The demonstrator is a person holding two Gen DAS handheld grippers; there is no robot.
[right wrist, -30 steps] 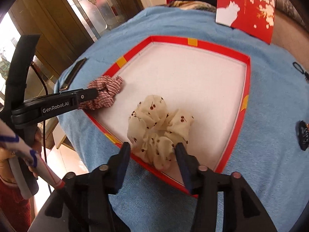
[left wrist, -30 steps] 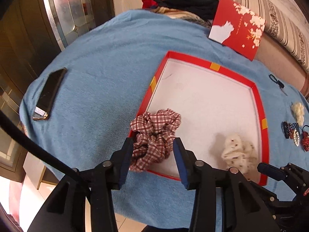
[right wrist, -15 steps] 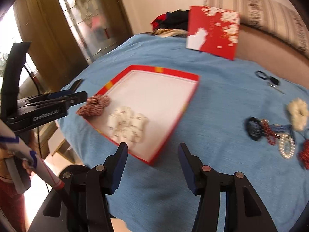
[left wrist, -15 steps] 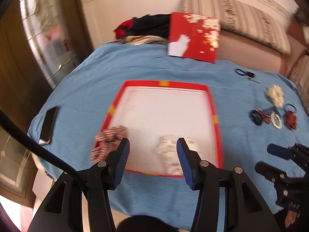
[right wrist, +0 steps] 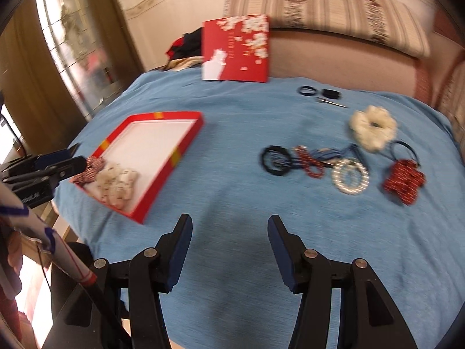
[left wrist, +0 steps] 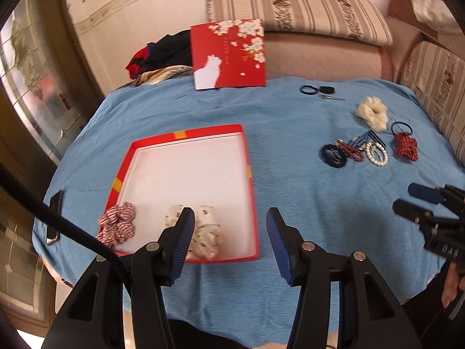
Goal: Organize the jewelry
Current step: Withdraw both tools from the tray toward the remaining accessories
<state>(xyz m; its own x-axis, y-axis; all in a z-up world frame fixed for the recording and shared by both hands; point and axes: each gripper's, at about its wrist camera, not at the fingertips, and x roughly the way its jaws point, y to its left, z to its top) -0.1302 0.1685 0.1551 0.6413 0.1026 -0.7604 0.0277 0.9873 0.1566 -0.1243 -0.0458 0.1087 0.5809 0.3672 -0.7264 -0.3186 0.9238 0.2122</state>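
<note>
The loose cluster of hair accessories still on the blue cloth — black mesh ring (right wrist: 275,160), red beaded tie (right wrist: 310,161), white pearl ring (right wrist: 350,176), dark blue elastic (right wrist: 334,153), w/ a red patterned scrunchie (right wrist: 402,181) and a fluffy cream scrunchie (right wrist: 373,128) just beside — lies ahead and a bit right of the right gripper (right wrist: 229,242). Cluster's long axis runs roughly left-right across that view, black ring nearest the jaw centreline. Jaws on the right gripper stand wide apart, nothing btwn them.

From the left gripper (left wrist: 229,235) the same cluster sits far off to the upper right, w/ the right gripper's tips in btwn. So the right arm looks the nearer one for the next pick; prob. a forward reach w/ slight rightward turn, fingers straddling one ring across its thin band rather than along the row.

Left gripper jaws also spread open, empty, hovering over the near edge of the shallow red-rimmed white tray (left wrist: 246,157). Tray already holds a red plaid scrunchie (left wrist: 117,225) draped on its near-left rim and a cream cherry-print scrunchie (left wrist: 203,232) inside, near edge.

Farther back: black hair ties (left wrist: 316,89) and a red cat-and-blossom card (left wrist: 229,53) propped at the cloth's far edge. Black phone (left wrist: 55,203) at far left.
</note>
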